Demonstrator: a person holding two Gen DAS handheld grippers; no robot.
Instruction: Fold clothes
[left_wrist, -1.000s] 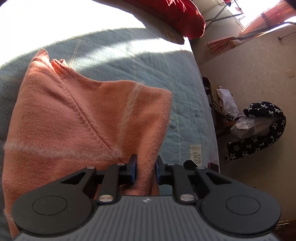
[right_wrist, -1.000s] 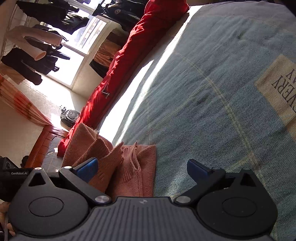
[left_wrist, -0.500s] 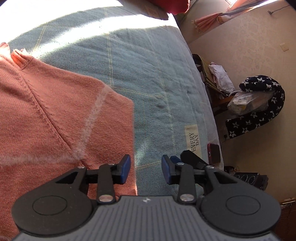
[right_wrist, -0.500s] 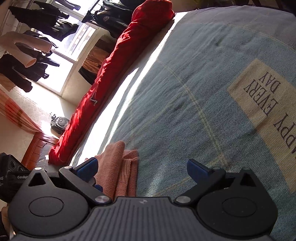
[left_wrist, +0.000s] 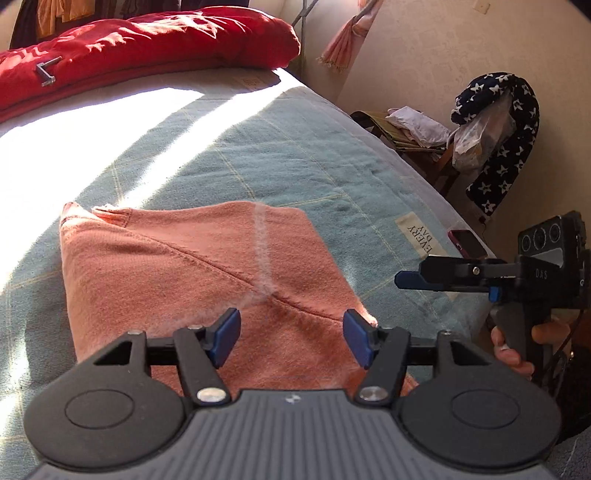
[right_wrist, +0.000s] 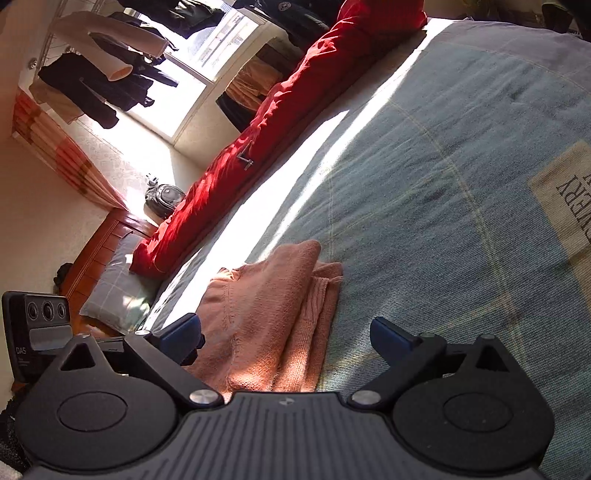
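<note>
Sweater (left_wrist: 207, 273) lies on blanket (left_wrist: 295, 162), quilt (left_wrist: 147, 44) behind.

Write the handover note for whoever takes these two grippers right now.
Left gripper: open, empty, above the near part of the orange sweater.
Right gripper: open, empty, at the sweater's near edge.
Sweater: lies folded in layers on the blue blanket, free of both grippers.
Done: the sweater looks folded into a compact stack.
Left: possibly a last fold or tidy; no other loose clothes show on the blanket. A red quilt lies along the far edge.

red quilt (left_wrist: 147, 40) along far bed edge | star-print cloth (left_wrist: 506, 144) over chair | phone (left_wrist: 467, 243) on blue bedspread (left_wrist: 295, 155)
</note>
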